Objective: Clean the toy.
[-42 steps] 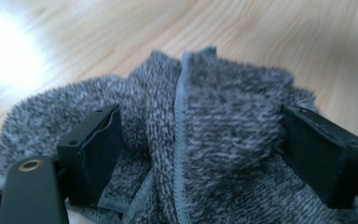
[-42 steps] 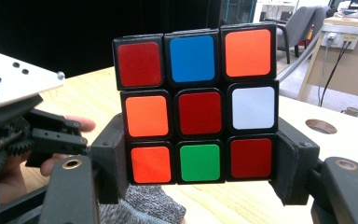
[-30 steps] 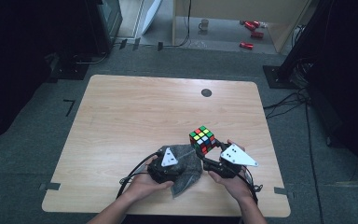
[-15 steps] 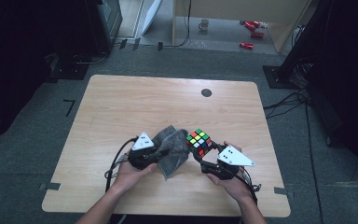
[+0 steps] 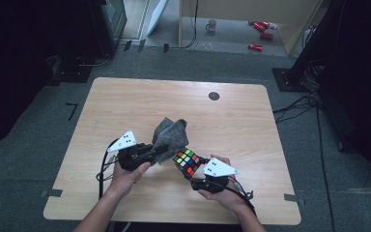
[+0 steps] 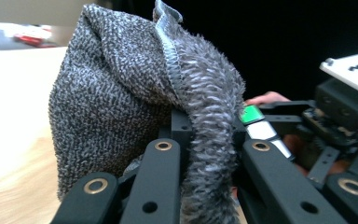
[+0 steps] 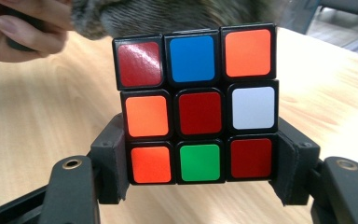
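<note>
The left claw (image 5: 160,151) is clamped tight on a fold of a grey terry cloth (image 5: 170,134), its jaws having just finished closing; in the left gripper view the cloth (image 6: 121,107) rises bunched between and above the two black jaws. The right claw (image 5: 189,169) stands partly open, its pads pressed against both sides of the bottom row of a Rubik's cube (image 5: 186,161); the right gripper view shows the cube (image 7: 198,105) upright, red at its centre. The cloth hangs at about 10 o'clock of the cube, its edge just beside it.

Both are held near the near edge of the pale wooden surface (image 5: 125,101), which carries a dark round grommet (image 5: 214,95) at 12 o'clock. Beyond lie grey floor, a mug (image 5: 212,24) and red items (image 5: 261,35).

A second ago the cloth lay low by the person's hands at the near edge, and the cube stood on the surface; now the cloth is lifted up and the cube sits in the right claw.
</note>
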A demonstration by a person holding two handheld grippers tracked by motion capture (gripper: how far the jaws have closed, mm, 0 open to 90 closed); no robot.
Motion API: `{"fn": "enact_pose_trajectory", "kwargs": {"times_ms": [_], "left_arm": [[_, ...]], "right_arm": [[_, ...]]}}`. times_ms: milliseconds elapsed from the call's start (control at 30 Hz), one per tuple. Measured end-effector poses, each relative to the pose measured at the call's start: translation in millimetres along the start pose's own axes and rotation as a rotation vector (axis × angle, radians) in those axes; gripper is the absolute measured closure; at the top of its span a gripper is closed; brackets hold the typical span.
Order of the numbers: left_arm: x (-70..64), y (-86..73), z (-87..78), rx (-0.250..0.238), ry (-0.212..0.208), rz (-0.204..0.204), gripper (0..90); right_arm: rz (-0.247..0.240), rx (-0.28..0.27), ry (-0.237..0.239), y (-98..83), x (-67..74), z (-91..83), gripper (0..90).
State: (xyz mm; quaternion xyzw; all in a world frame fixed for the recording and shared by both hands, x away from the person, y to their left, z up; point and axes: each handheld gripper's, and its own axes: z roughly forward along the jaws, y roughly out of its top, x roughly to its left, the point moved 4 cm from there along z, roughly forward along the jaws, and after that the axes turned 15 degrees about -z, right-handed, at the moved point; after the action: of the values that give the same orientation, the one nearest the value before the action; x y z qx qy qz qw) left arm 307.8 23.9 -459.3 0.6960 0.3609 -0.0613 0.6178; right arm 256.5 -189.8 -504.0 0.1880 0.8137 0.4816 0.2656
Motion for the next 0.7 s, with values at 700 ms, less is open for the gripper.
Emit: {"fn": "enact_pose_trajectory", "kwargs": {"times_ms": [700], "left_arm": [[-8.1, -14.0, 15.2, 0.155, -0.14, -0.025, 82.4]], "right_arm": [[-0.029, 0.038, -0.014, 5.5, 2.2, 3.9, 34.1]]}}
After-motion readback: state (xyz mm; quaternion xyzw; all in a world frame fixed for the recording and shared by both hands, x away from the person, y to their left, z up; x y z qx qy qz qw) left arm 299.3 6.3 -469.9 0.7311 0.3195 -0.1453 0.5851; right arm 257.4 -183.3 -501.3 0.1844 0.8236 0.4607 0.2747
